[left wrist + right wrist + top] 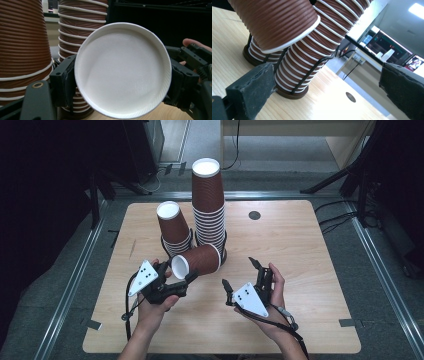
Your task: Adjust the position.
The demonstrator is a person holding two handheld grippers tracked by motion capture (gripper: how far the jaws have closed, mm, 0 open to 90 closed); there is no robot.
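Before tall stack of brown ribbed paper cups (209,215): left gripper (186,279) clamping single brown ribbed paper cup (196,261) lying sideways, base facing stack; right gripper (240,274) idling nearby, jaws apart, empty.

Left claw (186,279) clamped shut on its load, right claw (241,272) spread wide.

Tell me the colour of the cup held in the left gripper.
The cup is ribbed brown outside, with a white rim and white bottom; the high view shows it best.
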